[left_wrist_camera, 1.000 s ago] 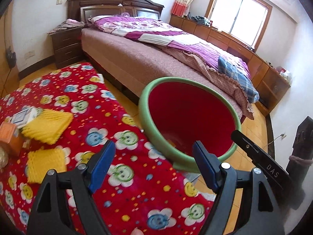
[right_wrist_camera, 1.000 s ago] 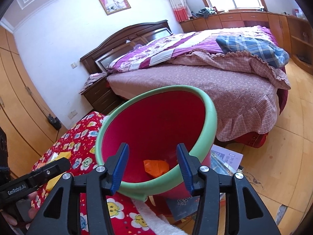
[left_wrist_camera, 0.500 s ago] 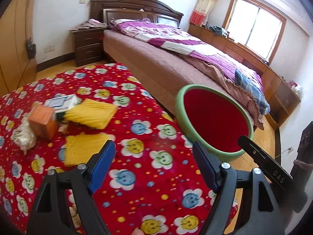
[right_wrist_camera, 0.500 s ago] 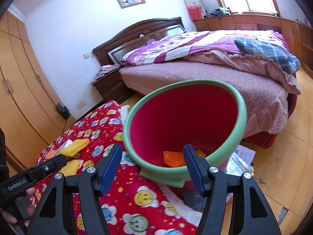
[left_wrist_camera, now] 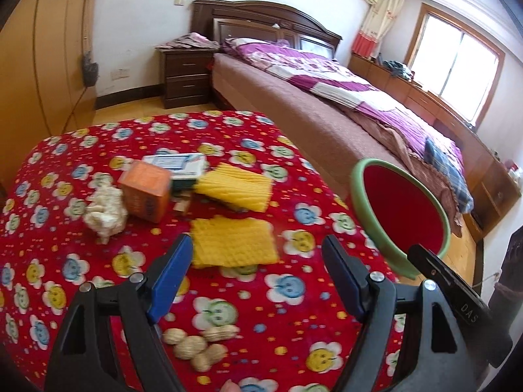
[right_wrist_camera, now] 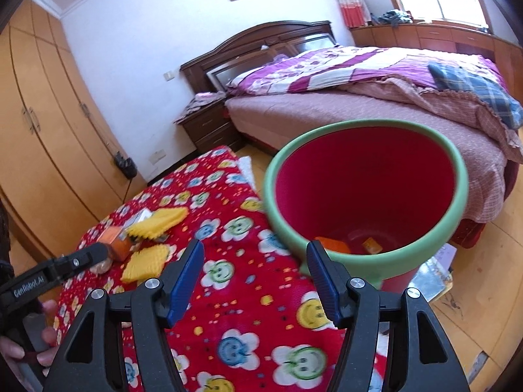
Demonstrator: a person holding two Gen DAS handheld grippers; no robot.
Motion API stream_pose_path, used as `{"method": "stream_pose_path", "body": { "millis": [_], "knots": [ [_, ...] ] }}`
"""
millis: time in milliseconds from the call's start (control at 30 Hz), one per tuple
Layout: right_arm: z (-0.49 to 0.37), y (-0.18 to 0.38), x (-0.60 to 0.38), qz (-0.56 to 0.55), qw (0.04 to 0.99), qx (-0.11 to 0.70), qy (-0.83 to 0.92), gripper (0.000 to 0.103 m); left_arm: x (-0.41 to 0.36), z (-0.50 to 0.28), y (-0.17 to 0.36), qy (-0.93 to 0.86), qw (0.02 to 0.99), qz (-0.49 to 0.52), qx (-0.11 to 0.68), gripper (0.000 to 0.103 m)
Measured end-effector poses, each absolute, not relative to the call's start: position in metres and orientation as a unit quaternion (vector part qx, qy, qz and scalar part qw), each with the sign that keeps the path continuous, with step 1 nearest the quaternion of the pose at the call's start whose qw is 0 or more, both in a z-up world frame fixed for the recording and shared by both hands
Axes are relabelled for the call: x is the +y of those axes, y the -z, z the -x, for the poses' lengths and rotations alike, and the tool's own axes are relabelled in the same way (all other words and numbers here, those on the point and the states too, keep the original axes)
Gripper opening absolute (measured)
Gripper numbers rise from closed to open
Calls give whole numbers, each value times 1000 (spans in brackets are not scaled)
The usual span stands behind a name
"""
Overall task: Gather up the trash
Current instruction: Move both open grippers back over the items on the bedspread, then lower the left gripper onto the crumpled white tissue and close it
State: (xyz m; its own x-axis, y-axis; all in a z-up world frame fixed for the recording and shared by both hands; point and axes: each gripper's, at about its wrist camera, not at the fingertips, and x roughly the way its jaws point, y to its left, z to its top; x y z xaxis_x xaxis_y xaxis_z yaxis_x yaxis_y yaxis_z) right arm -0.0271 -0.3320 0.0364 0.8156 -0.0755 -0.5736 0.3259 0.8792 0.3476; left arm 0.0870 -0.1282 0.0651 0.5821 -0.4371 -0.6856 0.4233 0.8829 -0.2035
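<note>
Left gripper swung from green-rimmed red bin toward yellow foam sheet at 12 o'clock; both jaws wide, empty; next pickup likely.

Red bin with green rim, upright beside the cloth-covered table edge, just ahead-right of the right tool; orange scraps lay at its bottom. Ahead of the left tool lay two yellow ridged foam sheets, the nearer flat just beyond the fingertips, the farther partly overlapping a white-blue box. An orange carton and crumpled white tissue sat ahead-left. Peanuts were clustered below the fingers.
</note>
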Motion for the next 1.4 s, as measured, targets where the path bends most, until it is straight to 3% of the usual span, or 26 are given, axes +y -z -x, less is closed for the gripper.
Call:
{"method": "stream_pose_path", "body": {
  "millis": [800, 1400],
  "knots": [
    [-25, -12, -271, -167, 923, 343, 53, 66, -12, -157, -42, 94, 917, 20, 388, 81],
    [-31, 2, -272, -166, 914, 365, 55, 66, -50, -195, 11, 120, 890, -21, 440, 82]
  ]
}}
